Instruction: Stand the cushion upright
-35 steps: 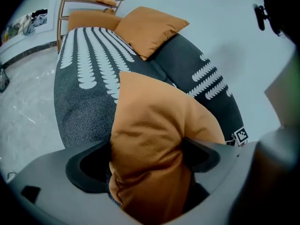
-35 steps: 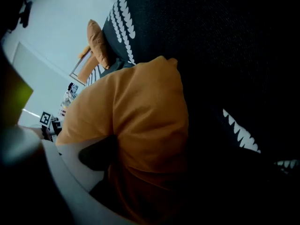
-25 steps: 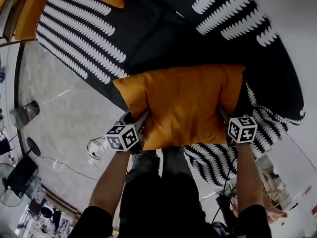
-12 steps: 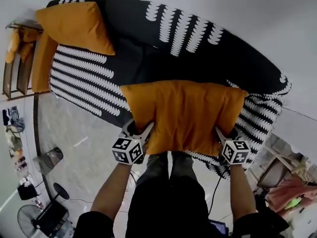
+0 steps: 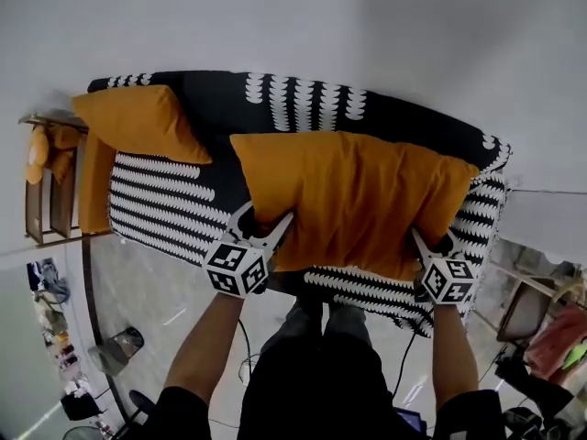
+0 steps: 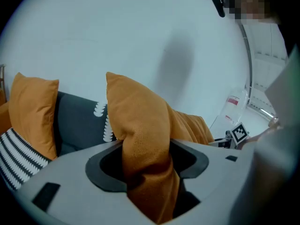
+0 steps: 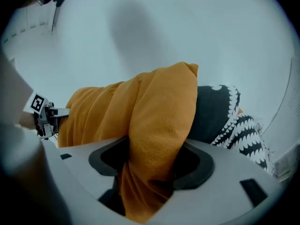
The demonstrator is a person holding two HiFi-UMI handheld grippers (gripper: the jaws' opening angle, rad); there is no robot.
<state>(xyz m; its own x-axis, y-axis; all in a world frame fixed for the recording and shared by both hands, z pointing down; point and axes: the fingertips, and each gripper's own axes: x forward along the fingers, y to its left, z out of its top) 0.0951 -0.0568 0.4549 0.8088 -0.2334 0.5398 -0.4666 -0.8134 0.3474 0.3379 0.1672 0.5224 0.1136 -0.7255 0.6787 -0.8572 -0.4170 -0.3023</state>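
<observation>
The left gripper and the right gripper each clamp a bunched fold of one soft, rectangular orange fabric cushion, one gripper at each short side. Both pairs of jaws stand about half apart and have just eased a little wider. They press on the cloth squeezed between their dark pads.

Behind everything is a plain white wall. Against it stands a long black upholstered sofa printed with rows of white scallops, which are denser on the seat than on the backrest. A grey speckled floor lies in front of it.

The cushion hangs clear above the seat, in front of the backrest. Its cloth is finely napped and puckers where it is gripped. A second orange cushion leans upright at the sofa's left end, making two cushions at the sofa. The orange shapes beside that end are too unclear to count. There are two black-and-white marker cubes, one on each gripper.

The head view shows the cushion's broad face and both grippers. Each gripper view shows it edge-on, rising from the jaws against the wall, with the other gripper's cube at the far end. Only the left gripper view also shows the second cushion.
</observation>
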